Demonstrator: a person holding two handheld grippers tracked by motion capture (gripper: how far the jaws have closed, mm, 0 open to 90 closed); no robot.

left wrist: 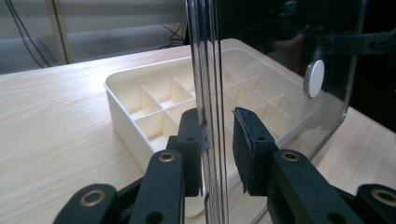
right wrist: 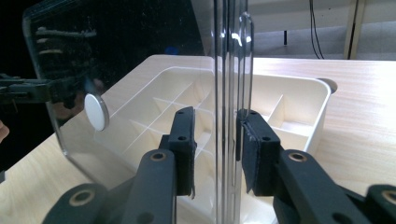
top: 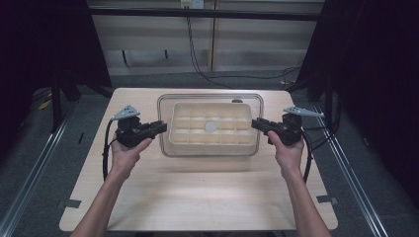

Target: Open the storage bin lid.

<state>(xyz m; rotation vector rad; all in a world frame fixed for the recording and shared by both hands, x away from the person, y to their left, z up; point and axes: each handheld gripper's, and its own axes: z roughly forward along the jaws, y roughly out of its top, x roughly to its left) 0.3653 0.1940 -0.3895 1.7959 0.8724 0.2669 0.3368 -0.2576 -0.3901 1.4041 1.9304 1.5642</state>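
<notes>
Left tongs (top: 159, 127) and right tongs (top: 256, 123) straddle opposite edges of clear lid (top: 210, 98) — jaws spread, not pinching; divided tray (top: 210, 139) beneath, on counter (top: 197, 192).

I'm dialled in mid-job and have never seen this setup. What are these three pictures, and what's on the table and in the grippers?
No robot here: a person holds a black two-jaw gripper in each hand. The high view looks down on the pale wooden table. The other two pictures come from cameras riding on the left gripper and right gripper. On the table sits a cream plastic tray with divided compartments. Over it is a clear plastic lid with a white round knob. Each gripper's jaws straddle a side edge of that lid; gaps show, so neither looks clamped yet.
</notes>
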